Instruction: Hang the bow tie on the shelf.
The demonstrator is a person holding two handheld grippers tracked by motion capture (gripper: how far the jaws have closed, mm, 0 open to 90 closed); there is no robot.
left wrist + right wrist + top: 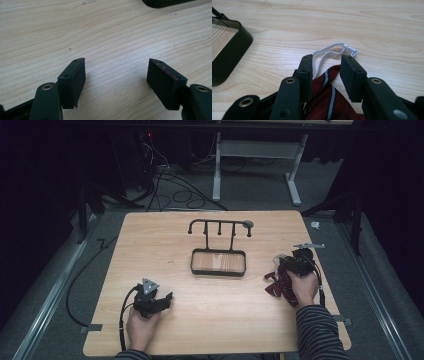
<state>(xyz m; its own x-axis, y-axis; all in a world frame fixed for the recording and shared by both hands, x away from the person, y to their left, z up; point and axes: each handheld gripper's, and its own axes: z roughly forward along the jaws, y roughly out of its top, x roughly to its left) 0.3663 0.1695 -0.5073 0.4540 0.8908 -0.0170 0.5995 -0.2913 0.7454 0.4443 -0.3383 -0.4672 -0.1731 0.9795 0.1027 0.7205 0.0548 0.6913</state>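
Pale wooden surface (pixel 210 320) carries the limp striped tie (pixel 329 100) under my right hand-held gripper (pixel 327 72), jaws apart astride it, its white strap (pixel 329 51) the easiest hold; my left hand-held gripper (pixel 116 80) gapes empty.

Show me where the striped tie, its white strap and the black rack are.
striped tie (pixel 329 100), right gripper view, red cloth between the jaws
white strap (pixel 329 50), right gripper view, loop's upper band
black rack (pixel 218 271), high view, tray's near rim

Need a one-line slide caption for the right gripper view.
Right tool, jaws apart, poised over a dark red striped tie and its white strap on the wooden table.
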